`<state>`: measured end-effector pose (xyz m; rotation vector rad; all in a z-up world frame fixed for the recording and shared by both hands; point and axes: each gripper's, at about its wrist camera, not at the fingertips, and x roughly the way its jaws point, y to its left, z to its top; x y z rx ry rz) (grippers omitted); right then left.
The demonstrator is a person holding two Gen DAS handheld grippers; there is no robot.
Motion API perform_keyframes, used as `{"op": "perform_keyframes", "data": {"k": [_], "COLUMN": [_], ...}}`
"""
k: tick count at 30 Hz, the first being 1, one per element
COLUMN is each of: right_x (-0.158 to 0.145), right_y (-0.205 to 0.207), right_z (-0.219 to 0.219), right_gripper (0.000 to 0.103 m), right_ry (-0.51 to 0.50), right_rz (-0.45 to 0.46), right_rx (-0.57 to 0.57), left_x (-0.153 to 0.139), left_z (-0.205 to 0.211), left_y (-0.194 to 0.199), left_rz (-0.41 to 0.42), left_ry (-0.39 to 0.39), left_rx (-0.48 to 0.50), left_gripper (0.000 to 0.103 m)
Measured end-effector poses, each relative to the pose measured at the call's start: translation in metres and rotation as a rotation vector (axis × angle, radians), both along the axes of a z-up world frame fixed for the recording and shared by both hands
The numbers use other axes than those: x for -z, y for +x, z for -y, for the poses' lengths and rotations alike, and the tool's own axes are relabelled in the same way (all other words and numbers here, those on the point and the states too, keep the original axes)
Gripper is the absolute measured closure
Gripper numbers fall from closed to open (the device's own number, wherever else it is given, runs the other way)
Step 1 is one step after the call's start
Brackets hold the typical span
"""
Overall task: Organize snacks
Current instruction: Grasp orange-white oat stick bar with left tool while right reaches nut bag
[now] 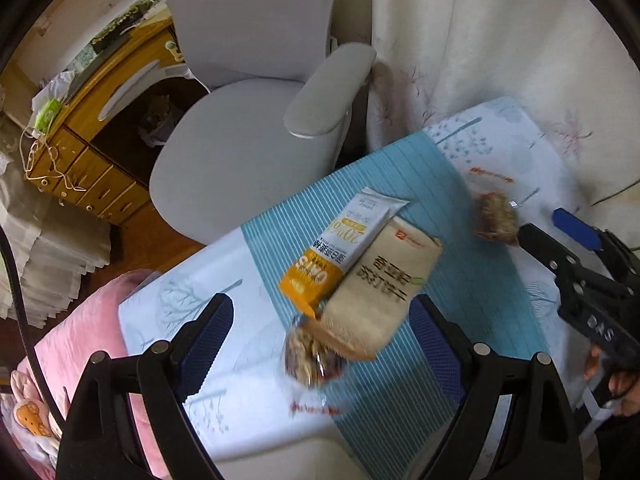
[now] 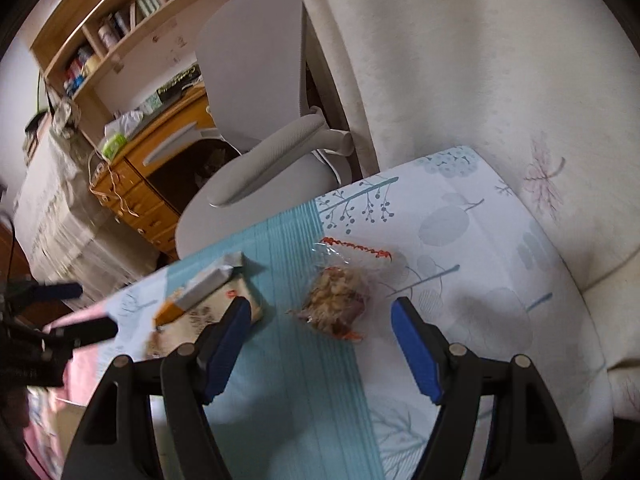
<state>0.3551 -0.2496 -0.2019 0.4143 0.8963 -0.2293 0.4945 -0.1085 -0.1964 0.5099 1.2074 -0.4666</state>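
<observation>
A small table [image 1: 224, 420] with a blue and white cloth holds the snacks. In the left wrist view a white and orange oats bar [image 1: 344, 248] lies across a beige packet [image 1: 380, 292], and a clear bag of mixed nuts [image 1: 316, 356] sits at their near end. My left gripper [image 1: 320, 344] hangs open above this pile, touching nothing. A second clear nut bag [image 2: 336, 300] lies apart on the cloth. My right gripper [image 2: 320, 344] is open just short of it, empty. The right gripper's fingers [image 1: 560, 248] show at the right edge of the left wrist view.
A grey office chair [image 1: 240, 128] stands against the table's far side. White curtains [image 2: 460, 60] hang behind the table. A wooden desk with drawers [image 1: 92, 168] and shelves [image 2: 100, 32] stands further back. Pink bedding [image 1: 72, 344] lies by the table's left edge.
</observation>
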Motion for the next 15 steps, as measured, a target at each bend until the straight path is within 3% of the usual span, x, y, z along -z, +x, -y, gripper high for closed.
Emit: {"op": "perform_keyframes", "data": {"k": [5, 10, 15], "right_x": [0.018, 0.029, 0.037], "right_y": [0.006, 0.009, 0.009], "right_z": [0.000, 0.001, 0.000], "right_gripper": [0.030, 0.030, 0.030], "right_ry": [-0.048, -0.075, -0.081], "right_rz": [-0.004, -0.003, 0.021], "right_rx": [-0.009, -0.016, -0.012], "left_x": [0.031, 0.050, 0.065], "left_z": [0.012, 0.019, 0.026], "left_y": [0.010, 0.020, 0.031], "left_rz": [-0.041, -0.071, -0.054], "left_ry": [0.013, -0.031, -0.009], "left_rx": [0.030, 0.004, -0.013], "left_gripper": [0.014, 0.014, 0.014]}}
